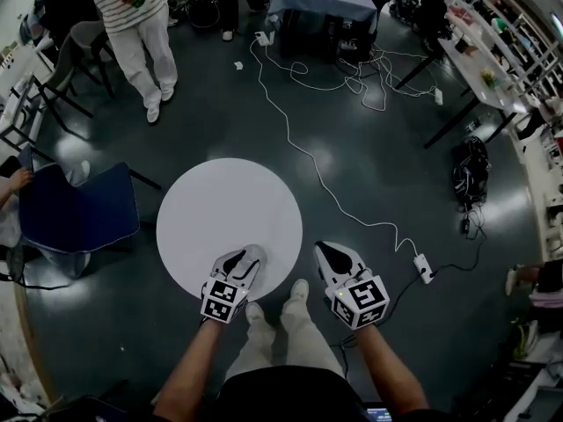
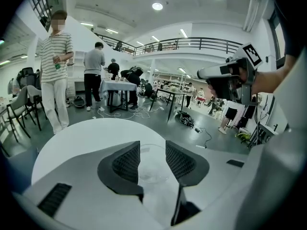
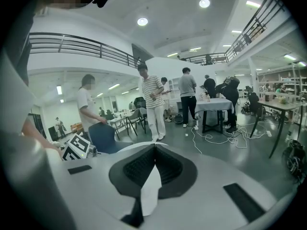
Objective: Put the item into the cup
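We hold our left gripper (image 2: pixel 152 144) with jaws spread, clear of the transparent cup (image 2: pixel 152 166) standing between them on the white table (image 1: pixel 229 209), apparently to leave it upright, while our right gripper (image 3: pixel 154 146) hangs clenched and empty; the item we cannot make out.

The cup (image 2: pixel 152 166) stands on the table (image 1: pixel 224 205) close to its near edge, between the jaws of the left claw (image 1: pixel 249 255), which reaches in over that edge. The right claw (image 1: pixel 325 249) hangs just off the table's near right edge, above the floor (image 1: pixel 369 148). A chair (image 1: pixel 79 209) stands left of the table, and a person (image 1: pixel 136 25) stands well beyond its far left edge. A cable (image 1: pixel 303 154) crosses the floor past the right edge.
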